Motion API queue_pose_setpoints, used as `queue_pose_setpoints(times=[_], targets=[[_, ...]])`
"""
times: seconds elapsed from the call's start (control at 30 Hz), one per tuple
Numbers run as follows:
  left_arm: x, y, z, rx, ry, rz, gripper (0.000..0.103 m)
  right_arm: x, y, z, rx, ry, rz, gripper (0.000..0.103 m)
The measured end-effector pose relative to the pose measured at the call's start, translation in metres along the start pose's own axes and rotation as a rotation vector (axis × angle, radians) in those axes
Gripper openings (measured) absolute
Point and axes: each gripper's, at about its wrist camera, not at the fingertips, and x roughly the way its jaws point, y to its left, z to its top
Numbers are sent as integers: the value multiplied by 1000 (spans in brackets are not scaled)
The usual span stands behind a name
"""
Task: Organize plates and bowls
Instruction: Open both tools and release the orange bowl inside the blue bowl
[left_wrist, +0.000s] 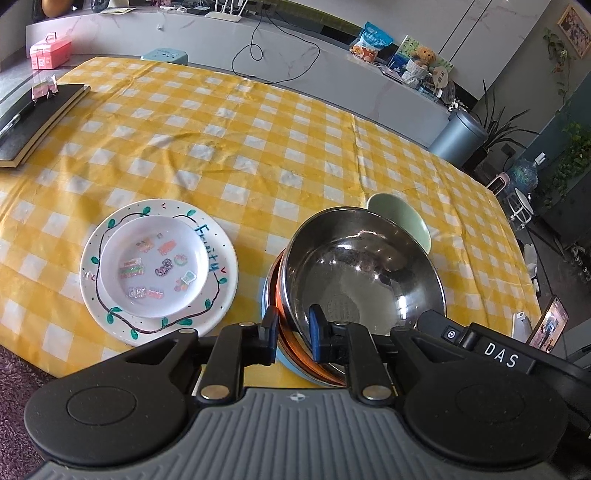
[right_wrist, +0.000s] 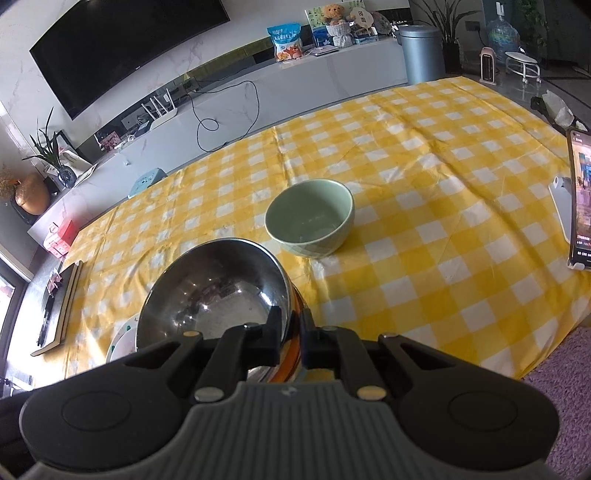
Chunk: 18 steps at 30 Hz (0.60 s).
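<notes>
On the tabletop (left_wrist: 258, 122) we see a yellow-and-white checked cloth, creased in places, with a low white media console (right_wrist: 295, 77) and a large dark wall-mounted television (right_wrist: 129, 48) behind it, a grey cylindrical bin (right_wrist: 423, 51) at the console's end and purple carpet along the near edge.

We count two plates: a large white round plate with a painted vine border (left_wrist: 221, 295), and a smaller white dish with colourful stickers (left_wrist: 155, 273) resting inside it. We count two loose bowls: a shiny stainless steel bowl (left_wrist: 362, 266), tilted, sitting on a stack showing an orange rim and a pale blue rim below, and a pale green ceramic bowl (right_wrist: 310, 218) upright just beyond it. One phone stands propped at the right edge (right_wrist: 580, 195), and one dark book lies at the left (left_wrist: 33, 118).

Our left gripper (left_wrist: 293, 326) is nearly closed, straddling the stack's near rim. Our right gripper (right_wrist: 290, 325) is pinched shut on the steel bowl's rim.
</notes>
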Motion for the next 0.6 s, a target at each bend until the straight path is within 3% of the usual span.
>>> queue_pose_setpoints(times=[0.6], targets=[[9,-8,0,78,-6,47,19,12,0,-4,-13,18,-15,7]])
